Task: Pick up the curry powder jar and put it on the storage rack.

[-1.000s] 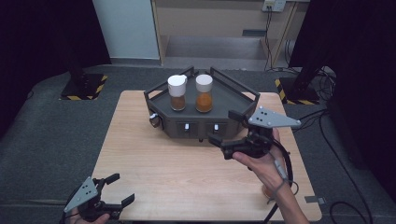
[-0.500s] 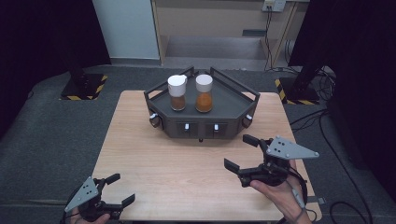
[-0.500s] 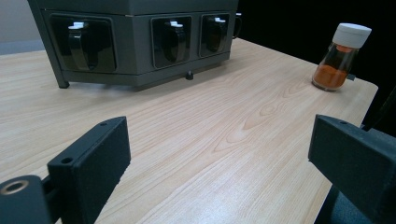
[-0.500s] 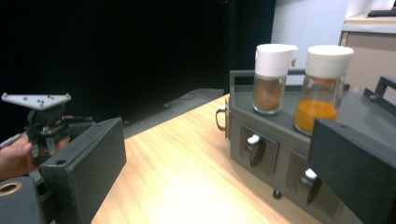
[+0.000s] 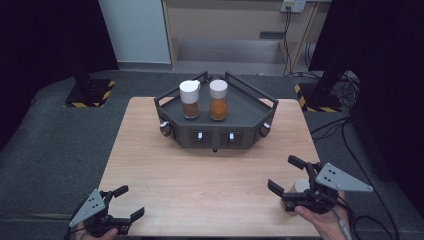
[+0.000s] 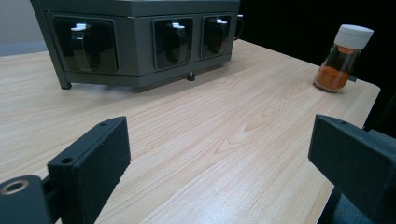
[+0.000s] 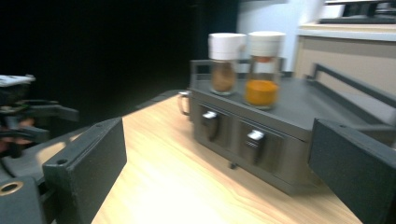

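Well in front of the grey rack [image 5: 216, 138], toward the tabletop [image 5: 210, 175] corner: right claw [image 5: 282, 172], jaws wide and empty, newly drawn back from the rack to just beside the loose spice jar [image 6: 343, 58], probably the next pickup; left claw [image 5: 131, 201] likewise agape, empty.
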The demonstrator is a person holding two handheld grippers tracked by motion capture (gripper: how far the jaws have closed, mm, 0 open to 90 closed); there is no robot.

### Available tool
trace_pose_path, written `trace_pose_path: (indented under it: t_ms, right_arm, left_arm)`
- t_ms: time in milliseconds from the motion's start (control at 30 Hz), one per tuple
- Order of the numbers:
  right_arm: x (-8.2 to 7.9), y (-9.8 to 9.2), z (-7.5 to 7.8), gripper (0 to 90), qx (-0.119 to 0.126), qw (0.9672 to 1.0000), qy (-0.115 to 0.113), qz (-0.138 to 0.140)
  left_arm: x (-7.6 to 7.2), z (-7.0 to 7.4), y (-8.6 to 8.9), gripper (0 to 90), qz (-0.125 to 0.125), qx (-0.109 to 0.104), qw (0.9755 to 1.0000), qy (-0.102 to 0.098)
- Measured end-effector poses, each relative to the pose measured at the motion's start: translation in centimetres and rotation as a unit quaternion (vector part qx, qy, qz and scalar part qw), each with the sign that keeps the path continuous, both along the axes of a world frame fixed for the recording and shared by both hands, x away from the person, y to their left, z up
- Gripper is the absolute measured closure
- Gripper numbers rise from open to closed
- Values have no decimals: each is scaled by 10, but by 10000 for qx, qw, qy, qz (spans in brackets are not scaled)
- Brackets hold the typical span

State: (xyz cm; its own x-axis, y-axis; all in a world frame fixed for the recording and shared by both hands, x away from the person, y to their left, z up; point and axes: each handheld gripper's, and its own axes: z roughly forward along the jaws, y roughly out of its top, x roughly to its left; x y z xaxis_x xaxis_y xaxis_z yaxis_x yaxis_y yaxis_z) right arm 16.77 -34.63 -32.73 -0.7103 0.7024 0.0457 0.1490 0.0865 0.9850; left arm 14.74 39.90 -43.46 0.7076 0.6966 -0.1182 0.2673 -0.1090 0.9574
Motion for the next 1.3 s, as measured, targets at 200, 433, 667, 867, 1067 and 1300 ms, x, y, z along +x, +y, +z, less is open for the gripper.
trace_pose_path:
  t_ms: [200, 433, 667, 867, 1067, 1300]
  right_arm:
    - [-21, -22, -10, 52, 144, 9992, -28, -374]
    - [-40, -43, -24, 53, 161, 9972, 44, -722]
    - [-58, -57, -39, 50, 180, 9945, 103, -1024]
    - [-73, -66, -44, 49, 122, 9927, 125, -1192]
    - [-86, -74, -52, 45, 105, 9892, 285, -1436]
    - [-96, -81, -62, 33, 125, 9855, 372, -1651]
  left_arm:
    - [0, 0, -1, 44, -2, 6, 10000, -5]
    - [1, 0, -1, 44, -20, 11, 10000, 6]
    - [0, 0, -2, 44, -21, 15, 10000, 8]
    - [-1, 1, -1, 44, -1, 25, 10000, -6]
    - [-1, 1, -2, 44, 2, 31, 10000, -4]
    - [-2, 0, -1, 44, 54, 22, 10000, -21]
